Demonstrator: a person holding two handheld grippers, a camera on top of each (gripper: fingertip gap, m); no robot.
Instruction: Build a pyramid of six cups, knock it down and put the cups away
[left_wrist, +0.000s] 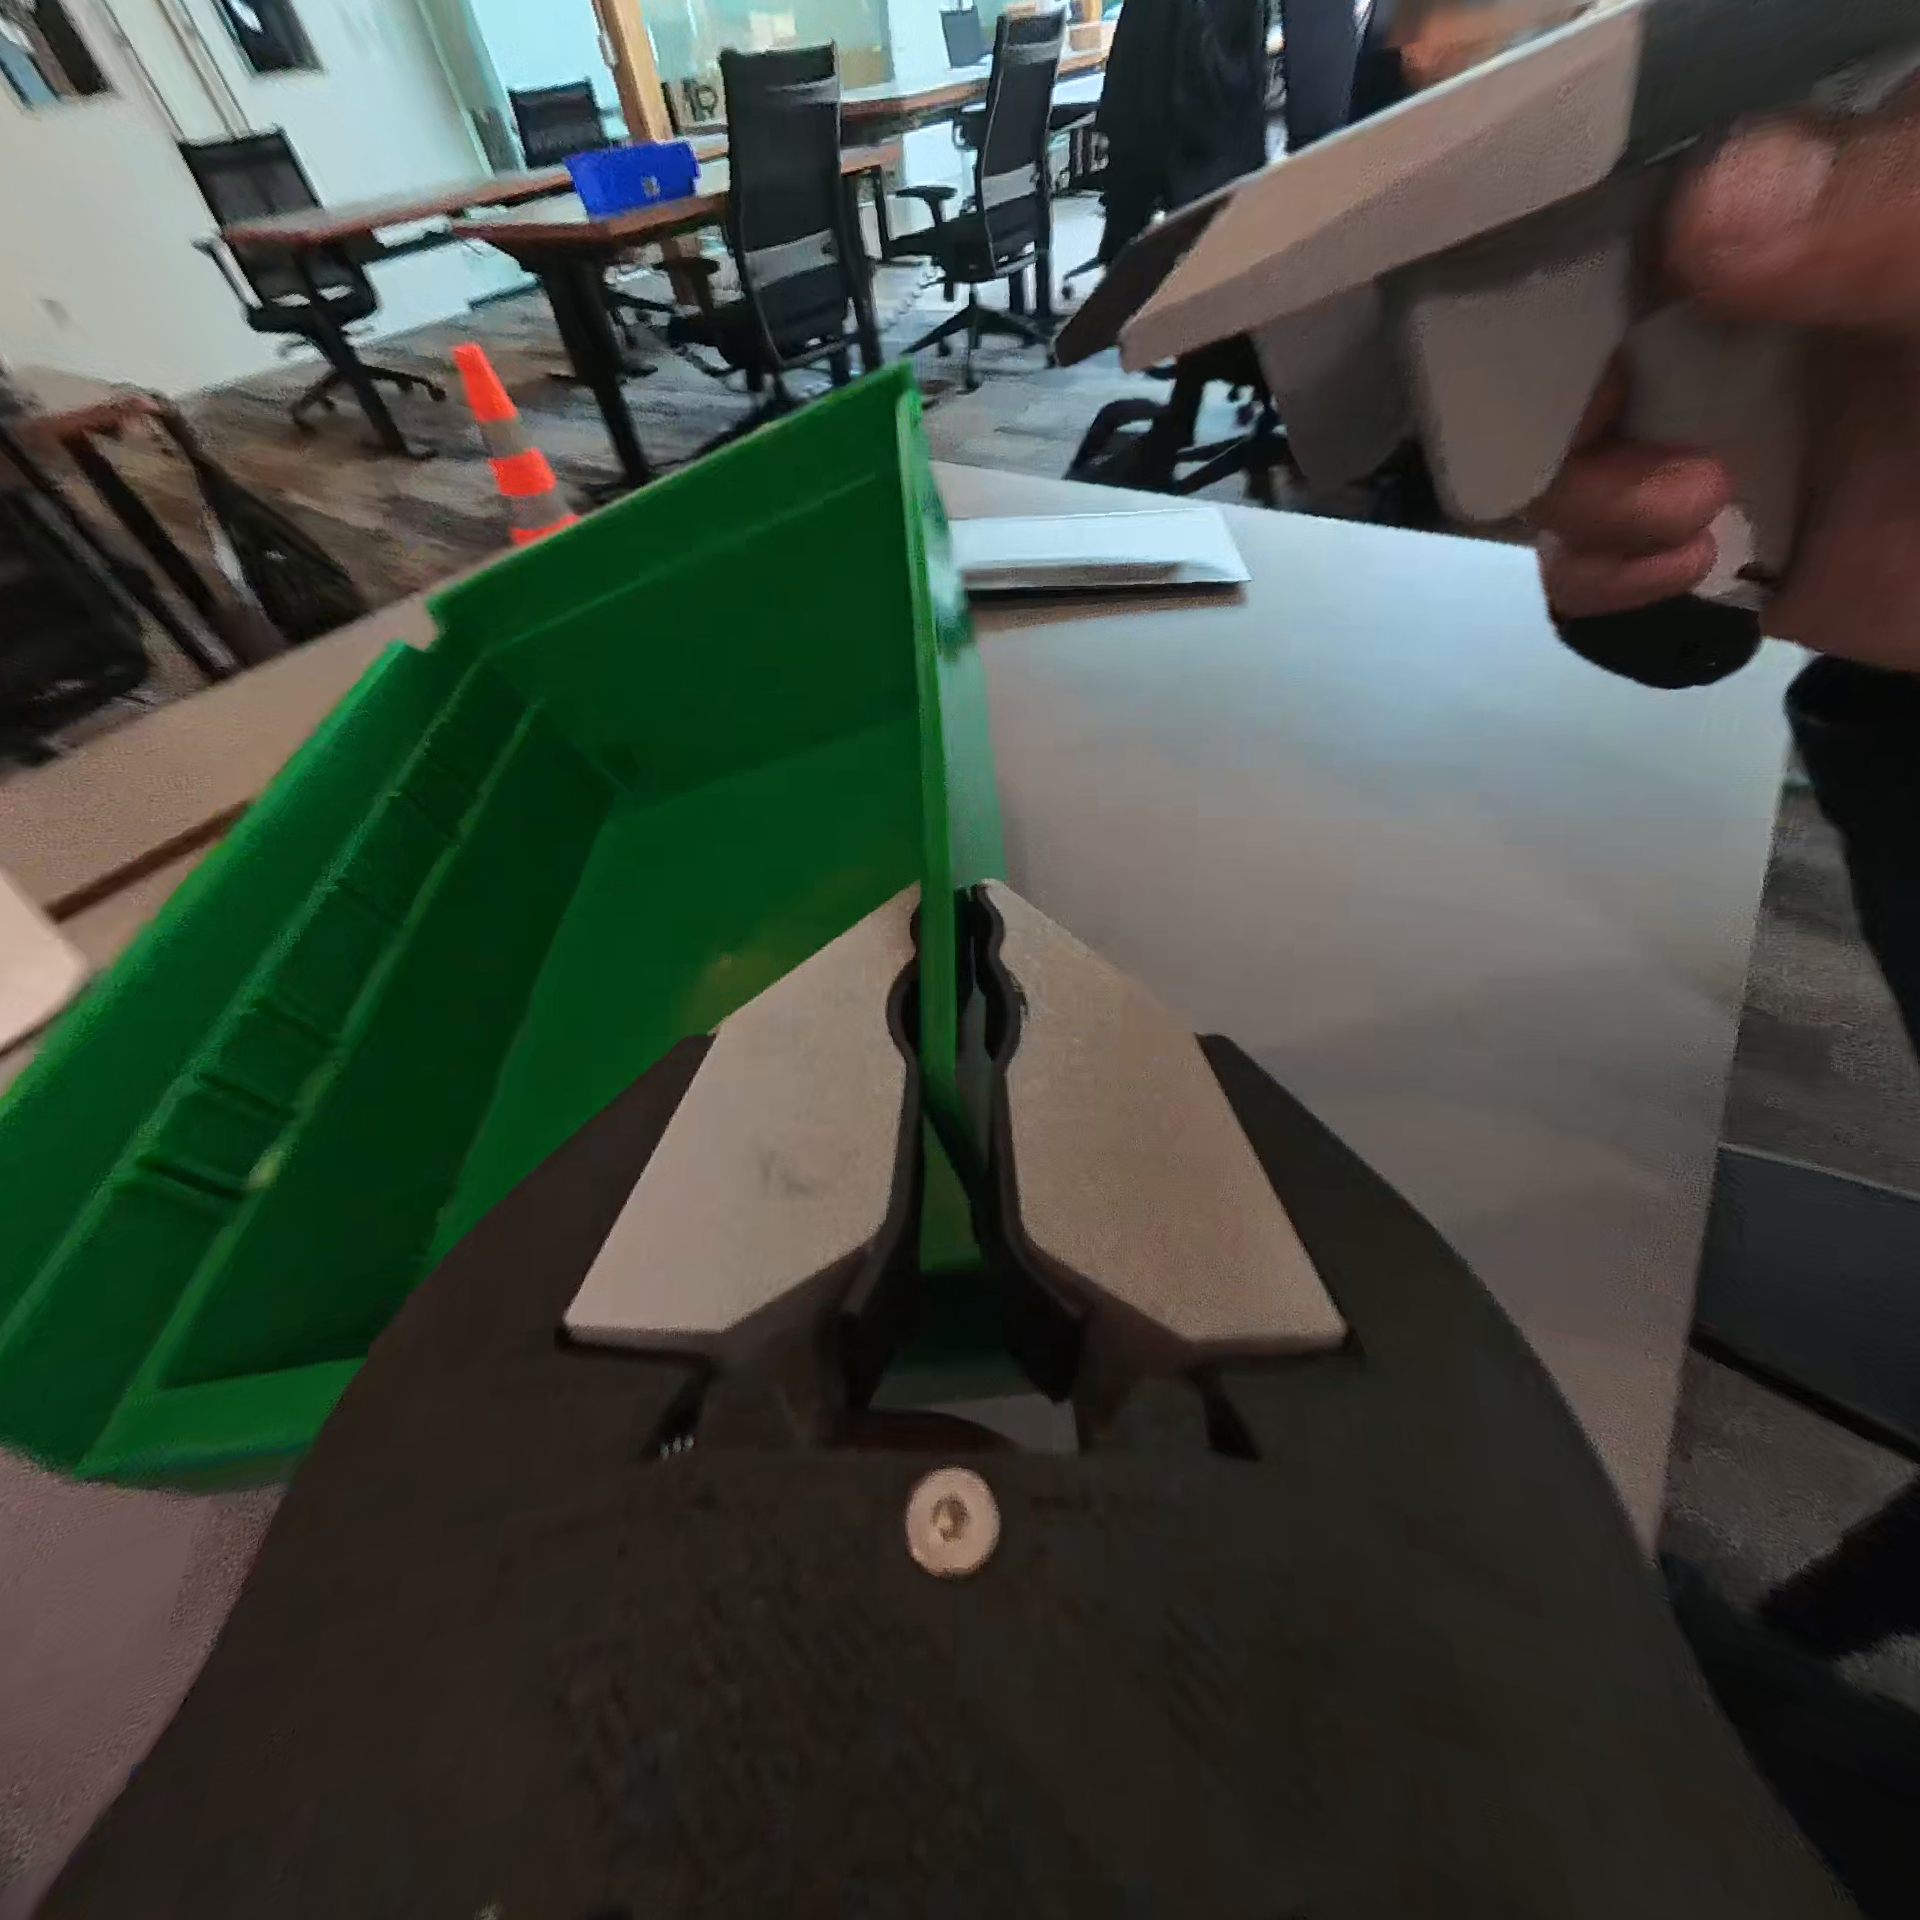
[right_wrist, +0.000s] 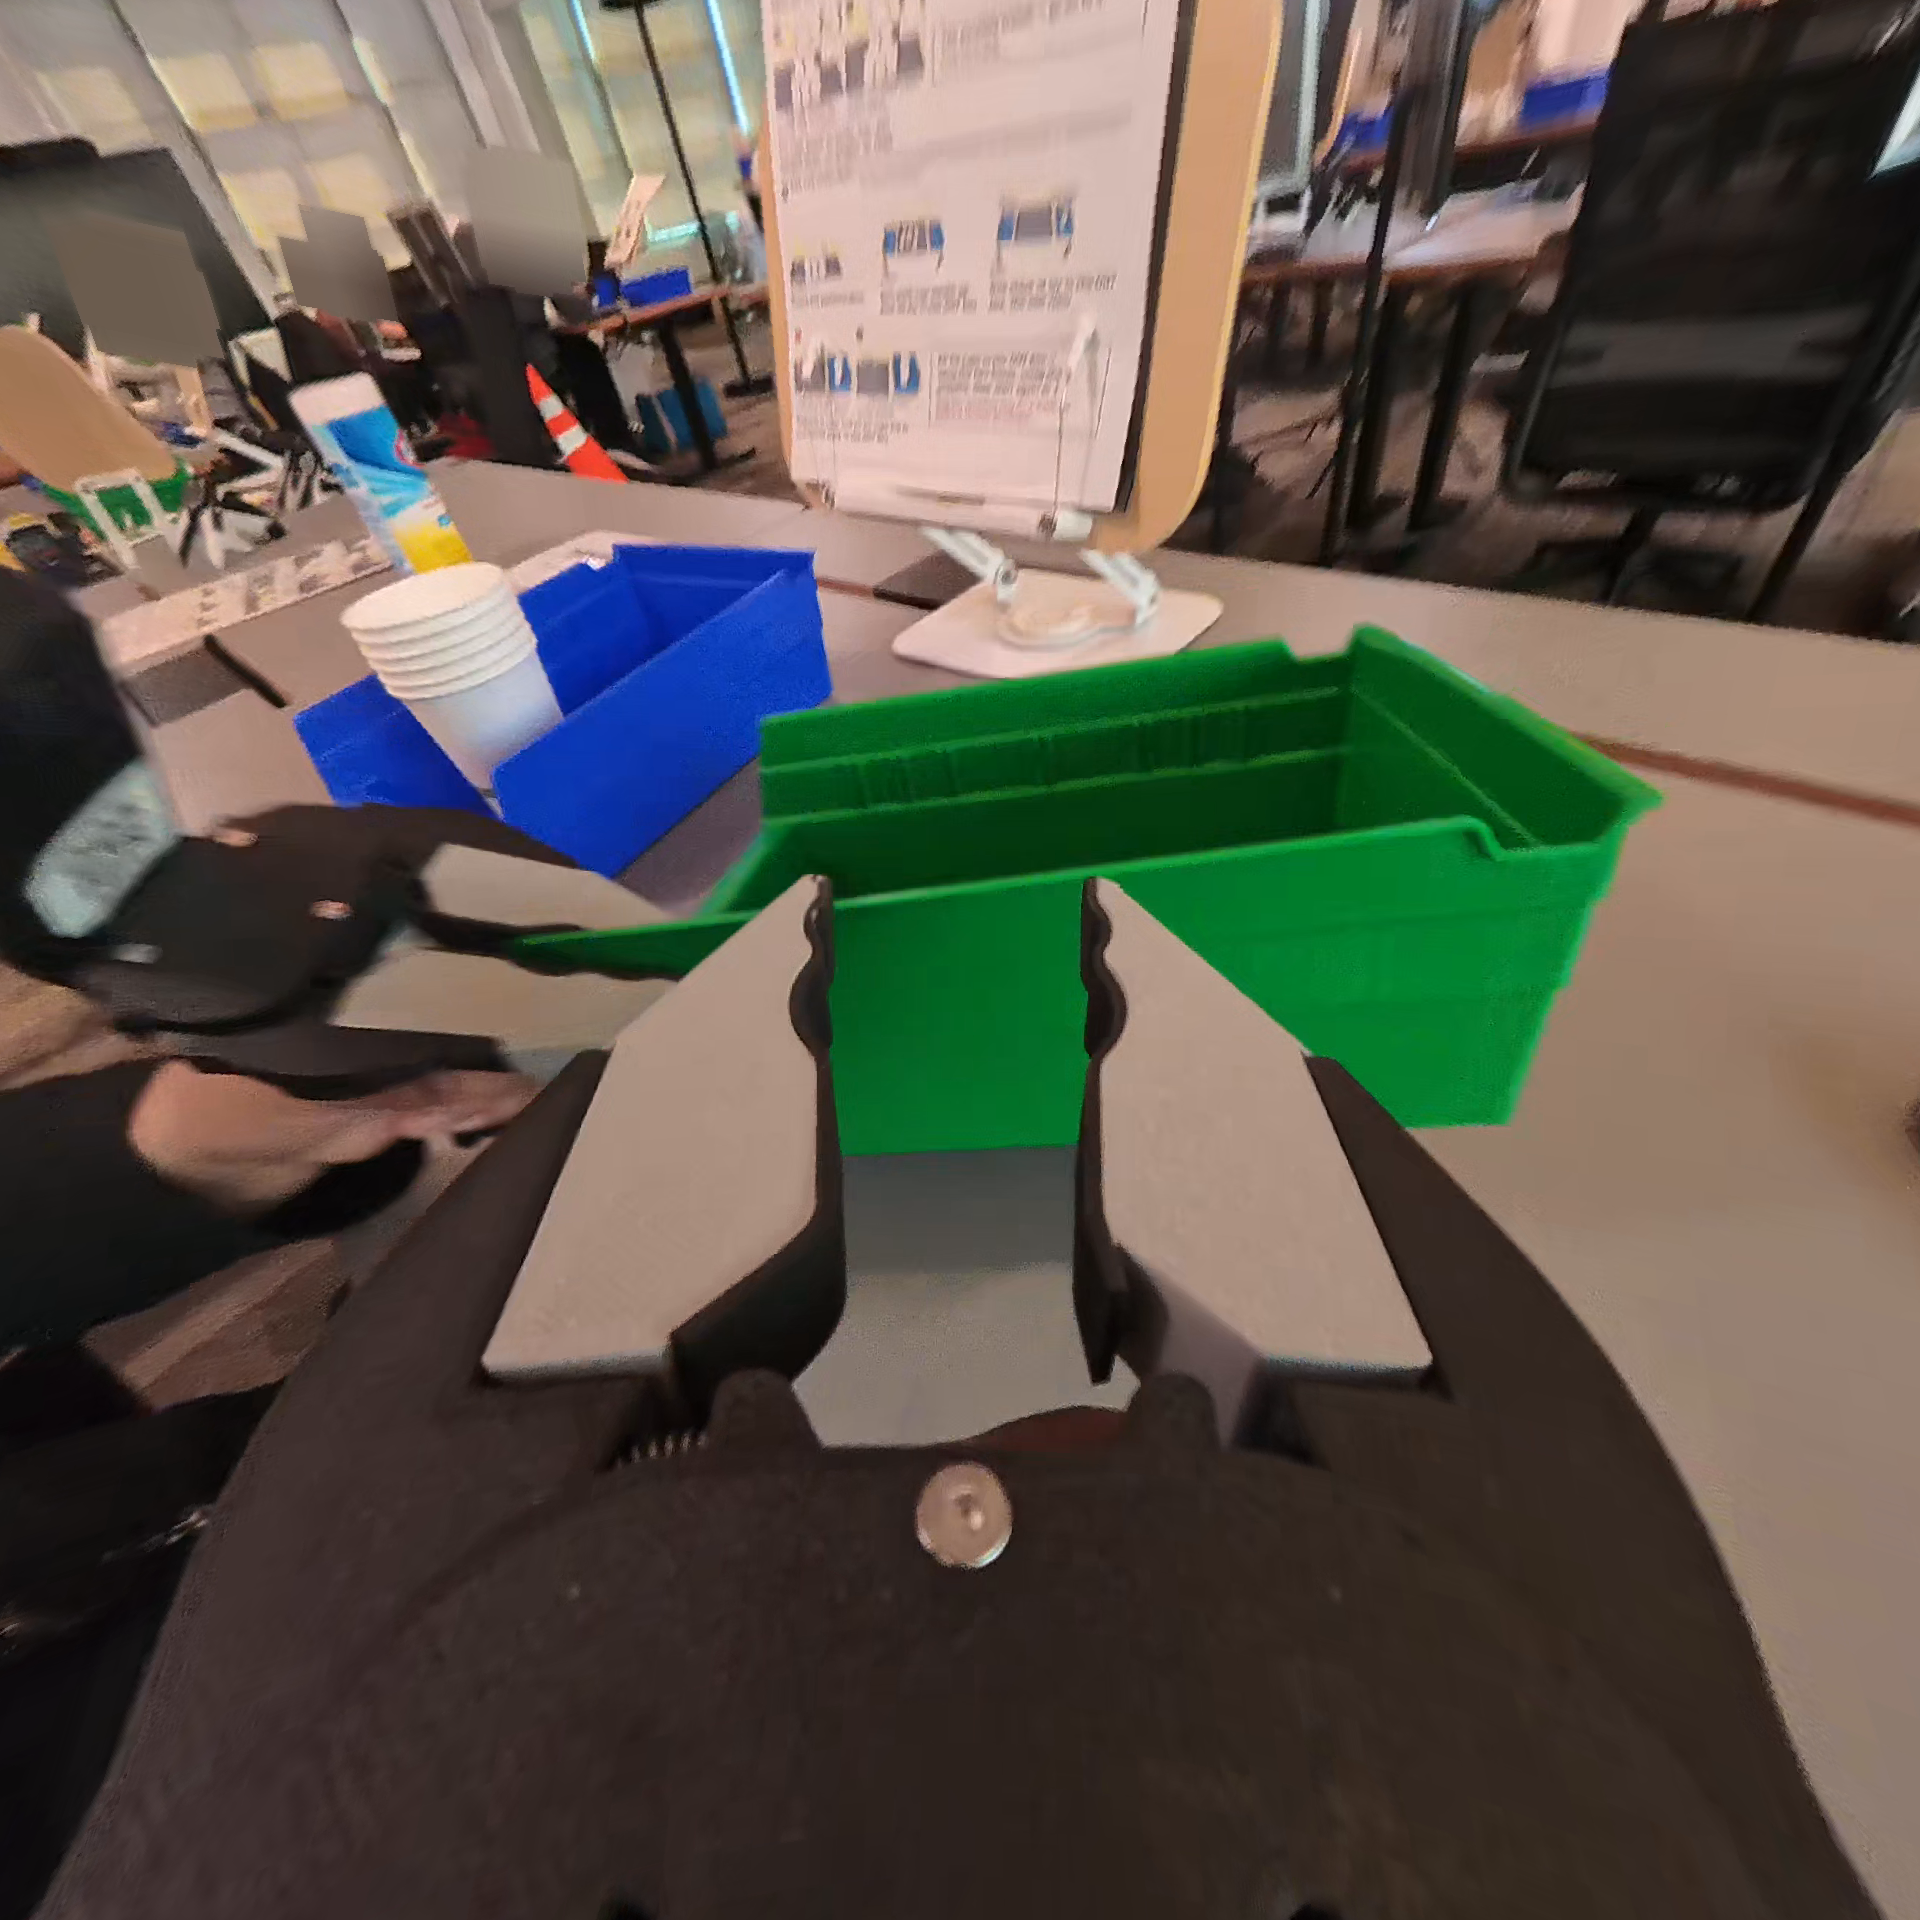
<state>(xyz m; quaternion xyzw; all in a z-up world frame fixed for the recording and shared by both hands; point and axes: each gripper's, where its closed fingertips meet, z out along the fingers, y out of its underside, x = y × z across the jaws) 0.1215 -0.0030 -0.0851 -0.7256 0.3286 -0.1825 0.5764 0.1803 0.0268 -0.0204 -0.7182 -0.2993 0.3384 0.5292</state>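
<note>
An empty green bin is tilted up on the grey table; it also shows in the right wrist view. My left gripper is shut on the bin's right wall, one finger inside and one outside; it appears at the left in the right wrist view. My right gripper is open and empty, just in front of the bin's near wall; it shows blurred at the top right of the left wrist view. A nested stack of white paper cups stands in a blue bin behind the green bin.
A stand holding a printed sheet rises behind the green bin. A wipes canister stands at the back left. An envelope lies on the table past the bin. Office chairs, desks and an orange cone are beyond the table edge. One gripper's finger ends stand about 10 centimeters off the other's.
</note>
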